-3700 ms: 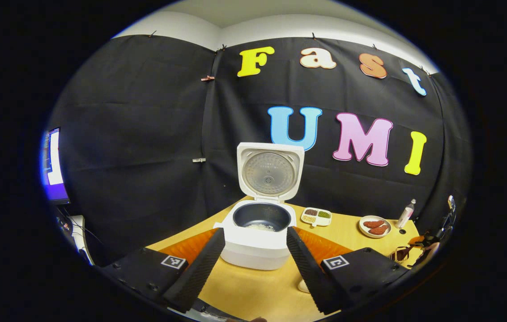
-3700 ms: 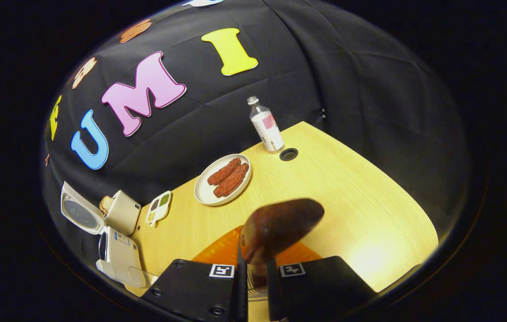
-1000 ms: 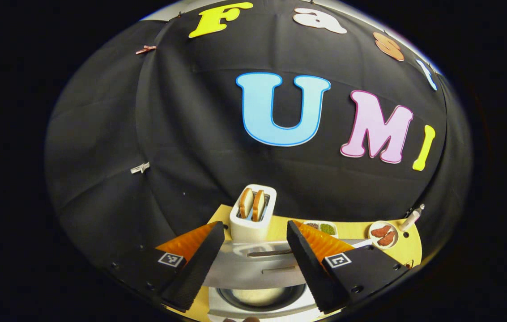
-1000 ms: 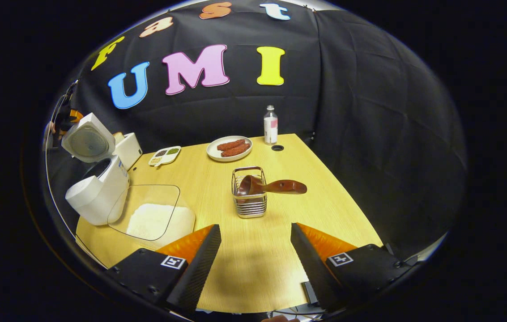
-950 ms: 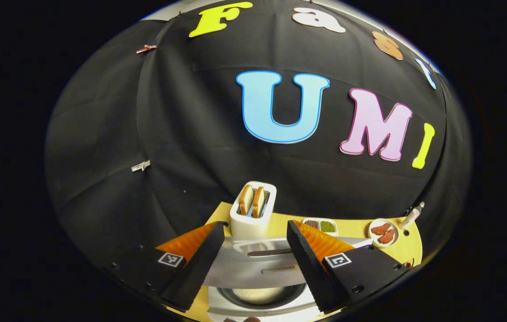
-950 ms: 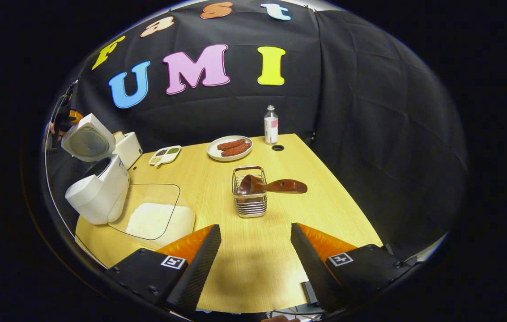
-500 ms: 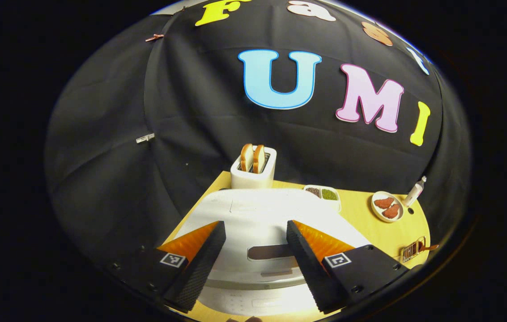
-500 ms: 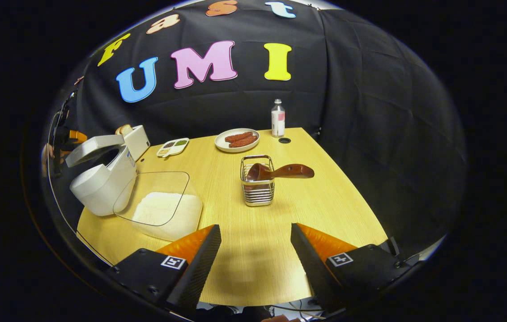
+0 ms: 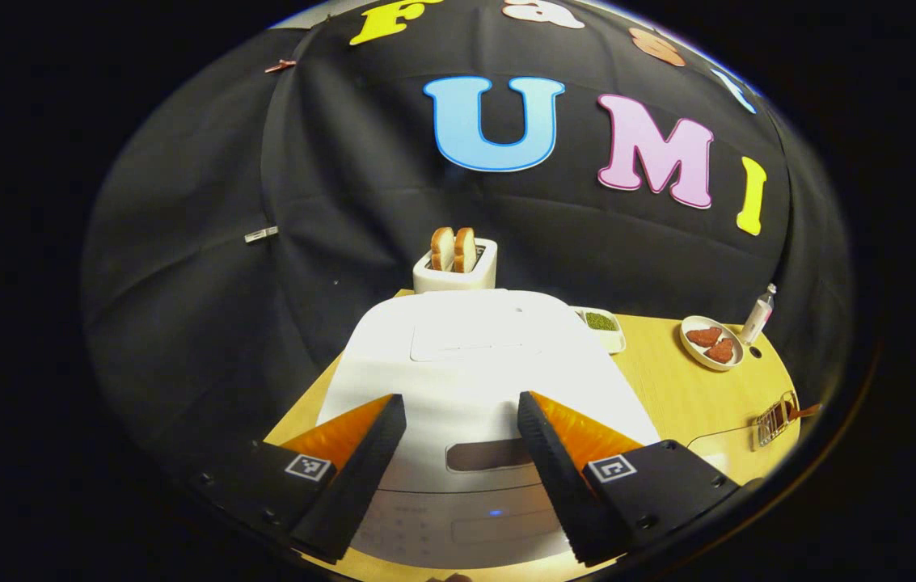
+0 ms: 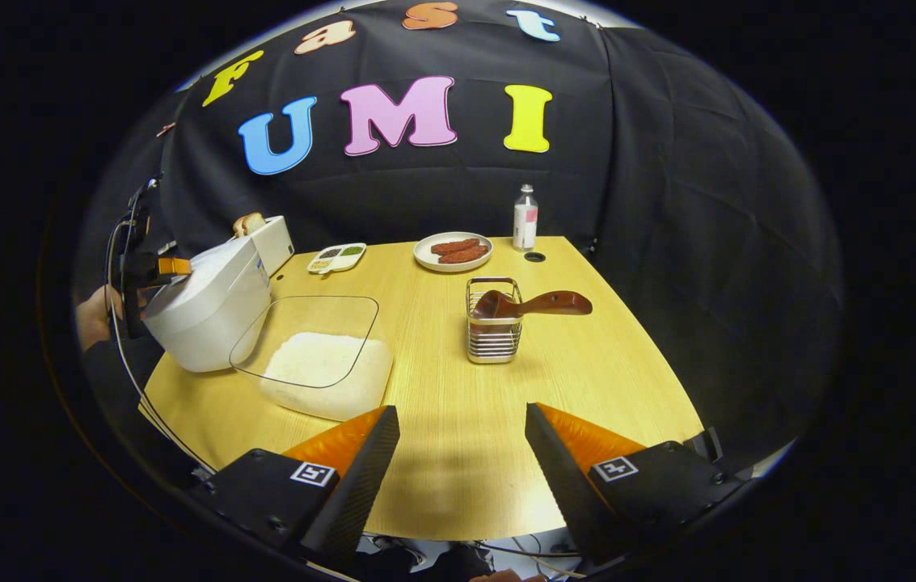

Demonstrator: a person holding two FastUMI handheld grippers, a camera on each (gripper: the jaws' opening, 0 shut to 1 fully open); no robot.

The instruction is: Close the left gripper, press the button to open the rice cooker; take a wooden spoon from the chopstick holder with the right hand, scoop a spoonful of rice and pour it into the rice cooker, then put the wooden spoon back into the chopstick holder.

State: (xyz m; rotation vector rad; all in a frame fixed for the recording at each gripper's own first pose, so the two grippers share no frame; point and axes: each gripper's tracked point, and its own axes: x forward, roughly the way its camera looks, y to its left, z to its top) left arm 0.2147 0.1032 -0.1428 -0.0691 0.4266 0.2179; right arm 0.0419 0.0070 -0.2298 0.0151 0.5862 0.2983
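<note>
Left gripper view has the left gripper [image 9: 458, 477] over the front of the white rice cooker [image 9: 474, 364], lid down, jaws spread and holding nothing, with a toaster [image 9: 455, 267] at 12 o'clock beyond it. Right gripper view has the right gripper [image 10: 462, 477] above the tabletop [image 10: 627, 380], jaws spread and empty; the wooden spoon [image 10: 534, 304] lies across the wire chopstick holder [image 10: 494, 331] at 12 o'clock, handle pointing to 3 o'clock. The rice tray [image 10: 328, 368] sits at 10 o'clock, just beside the cooker.
</note>
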